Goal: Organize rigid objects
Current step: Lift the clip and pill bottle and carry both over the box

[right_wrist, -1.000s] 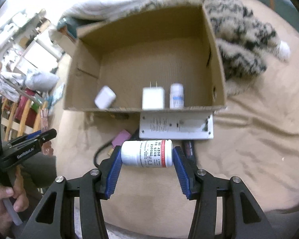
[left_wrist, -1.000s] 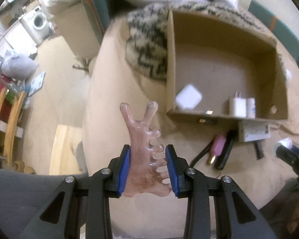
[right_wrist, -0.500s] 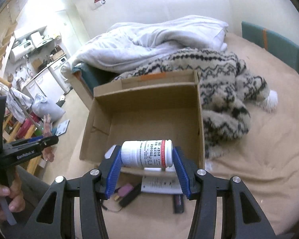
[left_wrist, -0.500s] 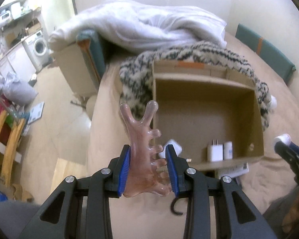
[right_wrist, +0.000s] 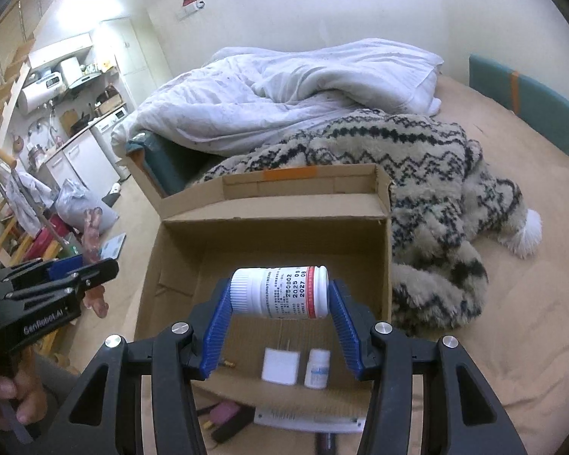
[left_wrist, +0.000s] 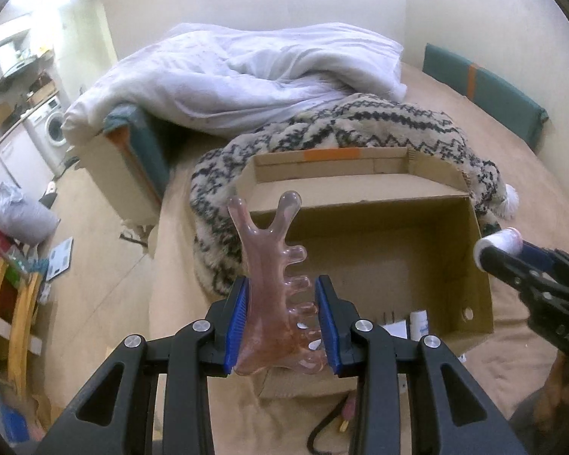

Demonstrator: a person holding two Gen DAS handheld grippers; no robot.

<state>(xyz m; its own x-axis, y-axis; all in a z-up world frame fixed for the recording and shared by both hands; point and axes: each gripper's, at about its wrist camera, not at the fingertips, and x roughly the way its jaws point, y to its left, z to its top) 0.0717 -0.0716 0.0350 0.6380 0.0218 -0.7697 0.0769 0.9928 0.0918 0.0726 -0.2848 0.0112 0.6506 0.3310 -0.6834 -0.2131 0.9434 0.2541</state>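
1. While your left gripper (left_wrist: 282,326) clamps one pink comb (left_wrist: 273,288), your right gripper (right_wrist: 280,320) clamps one white pill bottle (right_wrist: 280,292), both above the bed.
2. One cardboard box (right_wrist: 383,276) holds one white charger (right_wrist: 280,366) and one small bottle (right_wrist: 317,368).

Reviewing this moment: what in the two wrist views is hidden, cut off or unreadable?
- Small print on the pill bottle: right wrist view, too small; only dates read.
- White charger in the cardboard box: left wrist view, mostly hidden behind the left gripper.
- Flat white item before the box: right wrist view, blurred, partly behind the right gripper.
- Pink massage comb: right wrist view, mostly covered by the left gripper.
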